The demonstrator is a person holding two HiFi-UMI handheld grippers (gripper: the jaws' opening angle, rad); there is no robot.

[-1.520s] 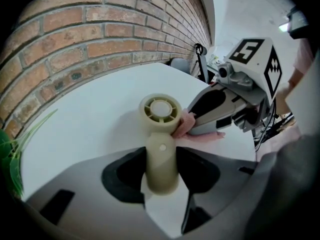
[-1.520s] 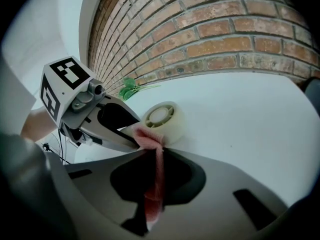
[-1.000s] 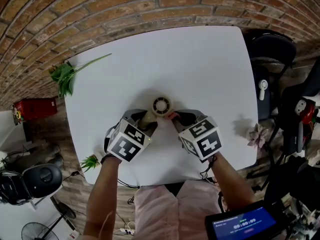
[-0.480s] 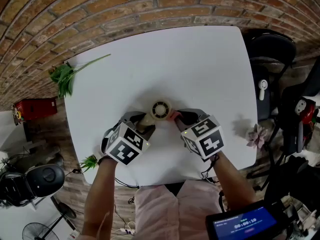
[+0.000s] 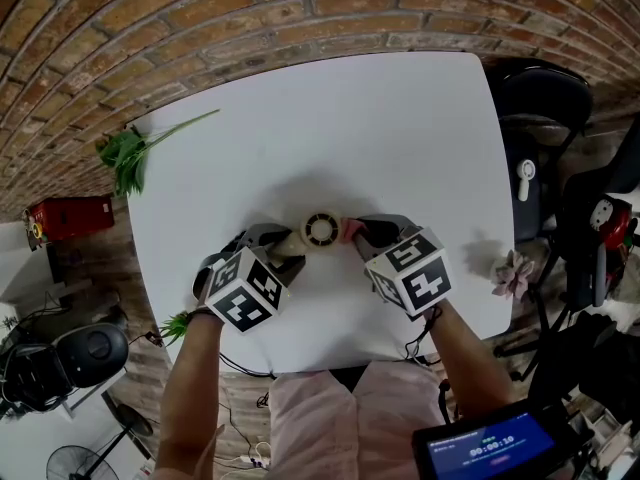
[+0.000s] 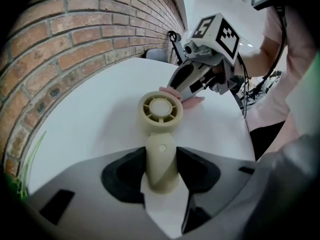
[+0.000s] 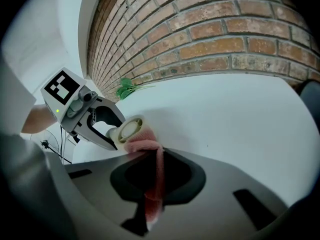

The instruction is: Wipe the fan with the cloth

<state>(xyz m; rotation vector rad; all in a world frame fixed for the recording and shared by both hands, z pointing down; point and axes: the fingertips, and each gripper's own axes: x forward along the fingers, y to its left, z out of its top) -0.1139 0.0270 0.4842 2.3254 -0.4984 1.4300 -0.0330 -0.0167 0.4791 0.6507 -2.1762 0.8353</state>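
Cream-coloured plastic fan point(image 5: 320, 231), small and handheld, sits near the front middle of a white bench point(image 5: 300, 118), held between two sets of tongs. Its round head with a ring of slots faces up toward the head camera.

The left tongs point(image 5: 283, 244) are closed on the fan's handle. In the left gripper view the dark pads press against both sides of the handle, and the round head sticks out beyond them.

The right tongs point(image 5: 365, 233) are clamped on a pink cloth point(image 7: 151, 156). In the right gripper view the cloth runs as a narrow strip between the pads, and its bunched end lies against the rim of the fan's head, on the side facing those tongs.

A brick wall point(image 5: 200, 28) runs along the far edge of the bench. A green leafy sprig point(image 5: 130, 153) lies at the bench's far left corner, well apart from the fan.
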